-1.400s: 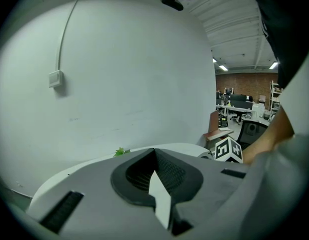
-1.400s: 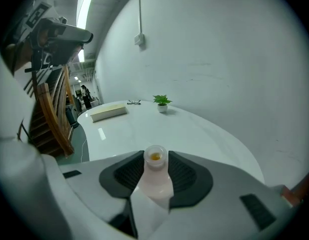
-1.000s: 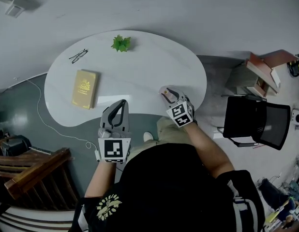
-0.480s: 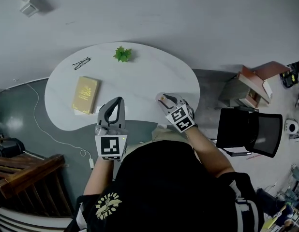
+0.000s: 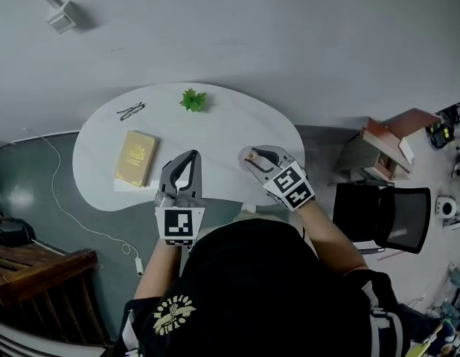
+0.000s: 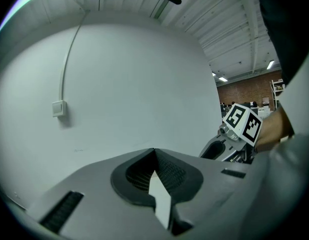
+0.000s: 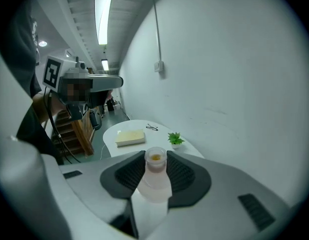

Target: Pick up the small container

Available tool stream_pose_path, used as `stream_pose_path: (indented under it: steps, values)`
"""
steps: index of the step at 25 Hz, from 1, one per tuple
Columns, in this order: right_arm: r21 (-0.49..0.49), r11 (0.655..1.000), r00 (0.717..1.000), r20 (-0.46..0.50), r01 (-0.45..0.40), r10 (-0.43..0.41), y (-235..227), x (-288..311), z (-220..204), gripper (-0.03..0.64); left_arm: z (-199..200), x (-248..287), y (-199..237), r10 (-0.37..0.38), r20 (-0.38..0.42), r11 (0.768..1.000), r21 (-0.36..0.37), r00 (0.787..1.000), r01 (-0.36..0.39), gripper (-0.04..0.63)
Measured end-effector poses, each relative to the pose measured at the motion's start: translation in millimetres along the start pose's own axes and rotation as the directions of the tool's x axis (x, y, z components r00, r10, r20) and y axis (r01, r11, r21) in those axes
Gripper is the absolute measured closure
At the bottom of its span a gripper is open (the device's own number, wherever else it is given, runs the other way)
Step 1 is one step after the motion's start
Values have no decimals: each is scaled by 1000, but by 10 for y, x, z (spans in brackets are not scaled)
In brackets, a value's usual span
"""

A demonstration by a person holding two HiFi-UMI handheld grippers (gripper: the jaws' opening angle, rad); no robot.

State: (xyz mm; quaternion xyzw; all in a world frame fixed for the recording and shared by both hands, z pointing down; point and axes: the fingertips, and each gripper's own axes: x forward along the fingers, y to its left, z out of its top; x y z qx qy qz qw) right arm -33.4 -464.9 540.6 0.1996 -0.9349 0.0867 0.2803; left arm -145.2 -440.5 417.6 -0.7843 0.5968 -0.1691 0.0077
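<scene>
The small container is a translucent pinkish pot with an open top and something yellow inside. My right gripper is shut on it, a pad pressing each side, and holds it upright in the air above the white table. In the head view the right gripper hangs over the table's near right part, with the container at its tip. My left gripper hovers over the table's near edge, shut and empty. In the left gripper view its jaws meet at the tips against a bare wall.
On the table lie a yellow book, a pair of glasses and a small green plant. A black chair and stacked boxes stand to the right. Wooden stairs and a white cable are at the left.
Both grippers have risen and the table looks smaller and farther off. The right gripper keeps the container between its jaws. The left gripper stays shut.
</scene>
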Motion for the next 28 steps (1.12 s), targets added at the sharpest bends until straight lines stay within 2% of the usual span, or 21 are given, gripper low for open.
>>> stream_pose_path:
  steps: [7,13,20,28]
  values:
    - [-4,1000,998,50,-28,28,-26,-398,593,469,118,48,45,-3,9,1000,0,1000,3,591]
    - [-11,999,996,80,-34,34,-73,-691,865,469,244,81,27,-4,23,1000,2,1000,4,591]
    - [-16,999,994,100,-52,53,-98,-801,942,469,316,103,32,16,28,1000,14,999,-16,591]
    - [7,997,993,95,-77,76,-227,-586,820,469,321,250,47,19,14,1000,22,1000,-19,591]
